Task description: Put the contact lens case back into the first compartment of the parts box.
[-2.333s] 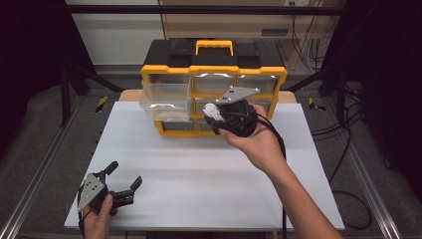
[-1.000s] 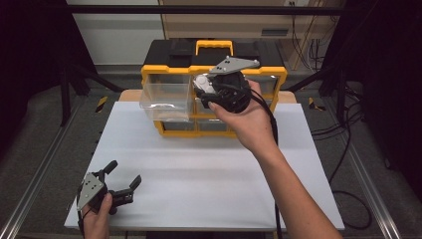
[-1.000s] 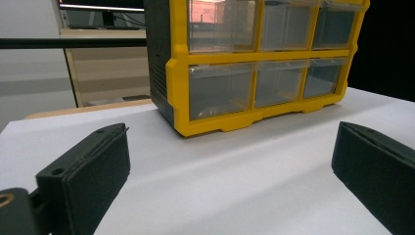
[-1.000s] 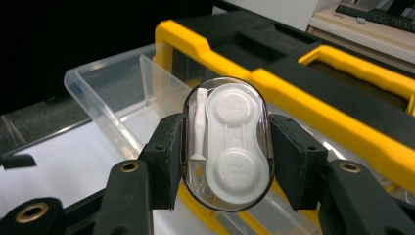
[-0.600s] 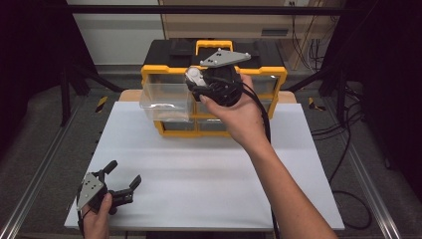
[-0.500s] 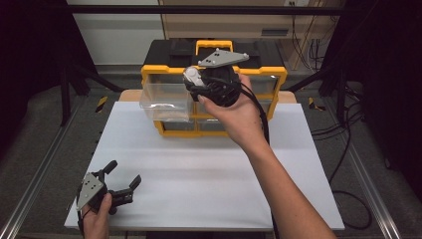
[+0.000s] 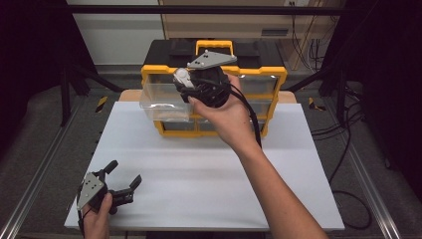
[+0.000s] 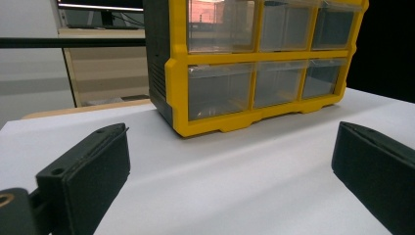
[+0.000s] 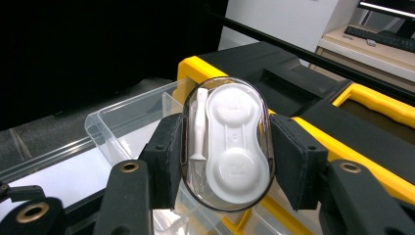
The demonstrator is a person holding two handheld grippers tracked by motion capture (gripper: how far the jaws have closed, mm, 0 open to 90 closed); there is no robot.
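Observation:
My right gripper (image 7: pixel 182 81) is shut on a clear oval contact lens case (image 9: pixel 227 142) holding a white two-well lens holder and small white tweezers. It hovers above the pulled-out clear drawer (image 7: pixel 164 103) at the upper left of the yellow and black drawer cabinet (image 7: pixel 259 74). In the right gripper view the open drawer (image 9: pixel 132 122) lies just behind and below the case. My left gripper (image 7: pixel 122 179) rests open on the white table (image 7: pixel 199 169) near its front left corner, nothing between its jaws. The left gripper view looks at the cabinet (image 8: pixel 264 63) front across bare table.
The cabinet has several clear drawers in two rows and a yellow carry handle (image 7: pixel 214 46) on its black top. Cables (image 7: pixel 343 149) trail off the table's right side. Metal rails (image 7: pixel 30 184) run along the table's left edge.
My right gripper has risen and moved left with the contact lens case, from in front of the cabinet's lower row to above the open upper-left drawer. The left gripper has stayed put.

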